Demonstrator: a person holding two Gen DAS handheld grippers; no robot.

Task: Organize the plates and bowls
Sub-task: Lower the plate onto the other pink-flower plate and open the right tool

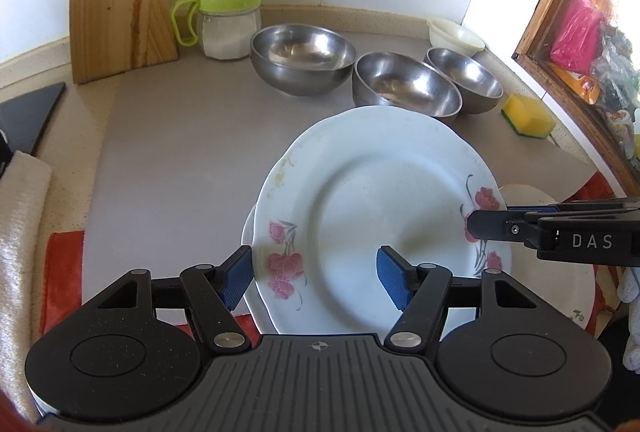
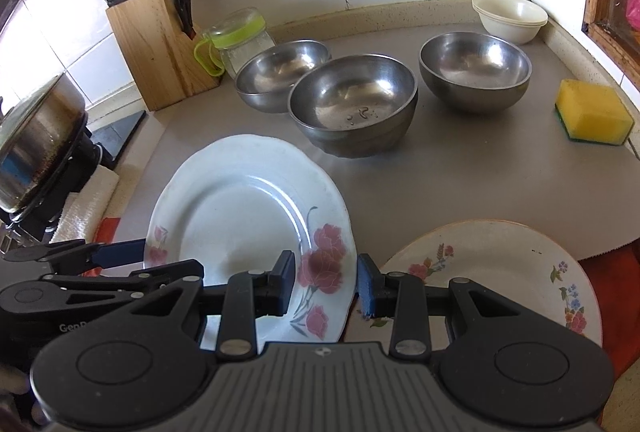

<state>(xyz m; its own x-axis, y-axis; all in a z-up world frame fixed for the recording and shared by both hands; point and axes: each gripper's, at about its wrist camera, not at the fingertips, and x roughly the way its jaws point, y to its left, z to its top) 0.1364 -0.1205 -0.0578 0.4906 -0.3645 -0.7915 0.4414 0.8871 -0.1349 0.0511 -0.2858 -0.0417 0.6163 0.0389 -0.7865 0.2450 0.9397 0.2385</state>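
The left gripper [image 1: 315, 274] hides the near rim of the white flowered plate [image 1: 360, 199]. A second plate [image 1: 249, 232] beneath shows only a sliver. At the left edge, a pot [image 2: 36, 151] is cut off.

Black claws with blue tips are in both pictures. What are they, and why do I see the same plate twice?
They are hand-held grippers, tongs a person squeezes, one in each hand. Each carries a camera, so you get two views of one kitchen counter. The right hand-held gripper pinches the rim of the white plate with pink flowers. The left hand-held gripper is open at that plate's other edge. Behind stand three steel bowls, cream bowls, a yellow sponge, a jar and a knife block. Another flowered plate lies nearby.
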